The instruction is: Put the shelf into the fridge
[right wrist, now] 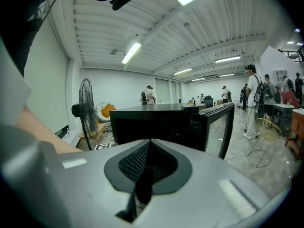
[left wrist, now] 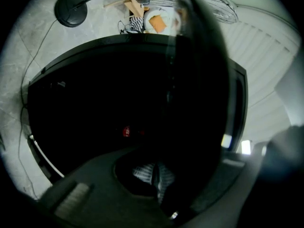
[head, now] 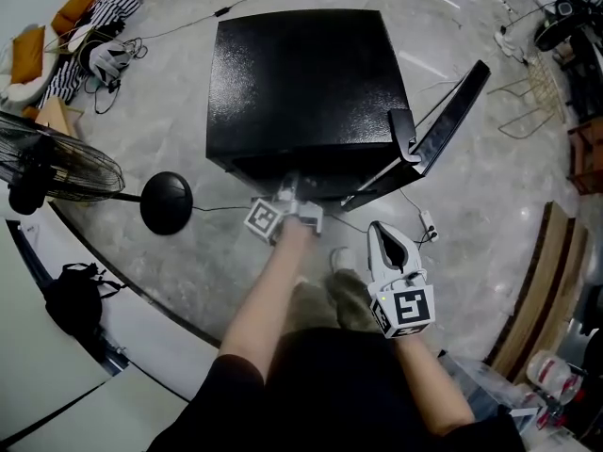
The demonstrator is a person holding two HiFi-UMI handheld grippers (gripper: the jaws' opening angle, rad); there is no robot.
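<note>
A squat black box-shaped fridge (head: 301,83) stands on the pale marbled floor (head: 188,271), and its glass-fronted door (head: 452,116) is swung wide open on the fridge's right side. The person stands just in front of the fridge's open face with the left arm stretched out. The left gripper (head: 294,201) is right at the fridge's front edge and points into the dark cavity (left wrist: 95,103). In the left gripper view its ribbed pads (left wrist: 145,172) are drawn narrow. They appear to be pinched on a dark-tinted, see-through flat shelf (left wrist: 194,80), which rises nearly edge-on from between them. The shelf stands upright at the fridge's mouth, and I cannot tell whether it touches anything inside. The right gripper (head: 384,234) hangs back from the fridge, close to the person's body and just short of the open door's lower edge. Its jaws are closed together with nothing between them. A standing fan with a wire cage (head: 57,158) and a round black base (head: 167,202) is off to the fridge's left. In the right gripper view several people (right wrist: 254,99) stand in the white hall well beyond the fridge.
</note>
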